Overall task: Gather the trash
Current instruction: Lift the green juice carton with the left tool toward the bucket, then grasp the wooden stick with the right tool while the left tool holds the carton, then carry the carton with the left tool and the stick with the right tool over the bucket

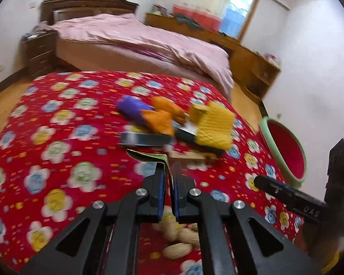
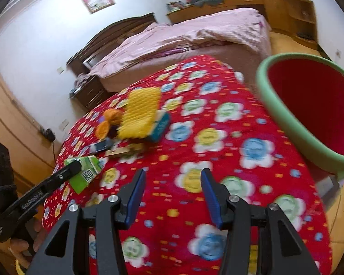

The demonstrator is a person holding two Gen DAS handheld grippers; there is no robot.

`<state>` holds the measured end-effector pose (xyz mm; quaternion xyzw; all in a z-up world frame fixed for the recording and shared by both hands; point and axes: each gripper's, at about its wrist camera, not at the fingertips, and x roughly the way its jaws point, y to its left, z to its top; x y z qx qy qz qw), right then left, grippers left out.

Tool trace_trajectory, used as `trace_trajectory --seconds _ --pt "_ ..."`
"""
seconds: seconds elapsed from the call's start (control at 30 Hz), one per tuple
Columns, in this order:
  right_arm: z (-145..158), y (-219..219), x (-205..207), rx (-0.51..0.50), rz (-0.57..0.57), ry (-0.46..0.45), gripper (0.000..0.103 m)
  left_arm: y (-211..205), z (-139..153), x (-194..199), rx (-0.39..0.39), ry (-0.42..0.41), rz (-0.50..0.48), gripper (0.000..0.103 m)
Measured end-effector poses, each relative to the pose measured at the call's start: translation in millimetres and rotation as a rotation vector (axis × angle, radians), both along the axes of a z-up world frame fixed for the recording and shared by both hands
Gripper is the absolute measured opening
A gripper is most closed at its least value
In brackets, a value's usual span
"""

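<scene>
My left gripper (image 1: 169, 170) is shut on a flattened green drink carton (image 1: 149, 157), pinched at its edge above the red flowered tablecloth (image 1: 57, 119). In the right wrist view the same carton (image 2: 86, 174) hangs from the left gripper (image 2: 67, 171) at the lower left. My right gripper (image 2: 173, 180) stands open over the cloth with nothing between its blue pads. A green-rimmed bin with a red inside (image 2: 309, 105) sits just right of the table; it also shows at the table's right edge (image 1: 284, 151). Several peanut shells (image 1: 178, 240) lie on the cloth under the left gripper.
A pile sits mid-table: a yellow knitted cloth (image 1: 214, 126), orange pieces (image 1: 165, 114), a purple item (image 1: 130, 108) and a dark flat object (image 1: 146, 138). A bed with pink bedding (image 1: 137, 36) stands behind, and wooden cabinets (image 1: 252, 59) run along the wall.
</scene>
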<state>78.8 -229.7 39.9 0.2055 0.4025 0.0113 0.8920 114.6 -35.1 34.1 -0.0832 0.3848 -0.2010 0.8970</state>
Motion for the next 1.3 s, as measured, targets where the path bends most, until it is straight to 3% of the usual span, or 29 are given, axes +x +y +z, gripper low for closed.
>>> trace_trajectory --seconds 0.23,0.33,0.6,0.87,0.97,1.0,1.3 --pt "-5 42 35 -0.006 0.085 0.027 0.061 48 3 1 0.016 -0.015 0.139 0.005" --pt "-8 56 48 -0.015 0.091 0.045 0.073 66 0 2 0.026 -0.020 0.192 0.005" --pt "-17 91 88 -0.111 0.068 0.090 0.090 98 -7 3 -0.045 -0.018 0.249 0.005" --pt "-26 107 102 -0.231 0.021 0.107 0.093 106 -7 0 -0.086 -0.026 0.251 0.005" --pt "-25 109 102 -0.271 0.010 0.115 0.079 108 -6 -2 -0.107 -0.026 0.253 0.005" --pt "-25 108 100 -0.276 0.002 0.109 0.079 108 -6 -3 -0.111 -0.028 0.254 0.005" --pt "-19 94 77 -0.135 0.024 0.116 0.079 104 2 -14 -0.128 -0.039 0.237 0.005"
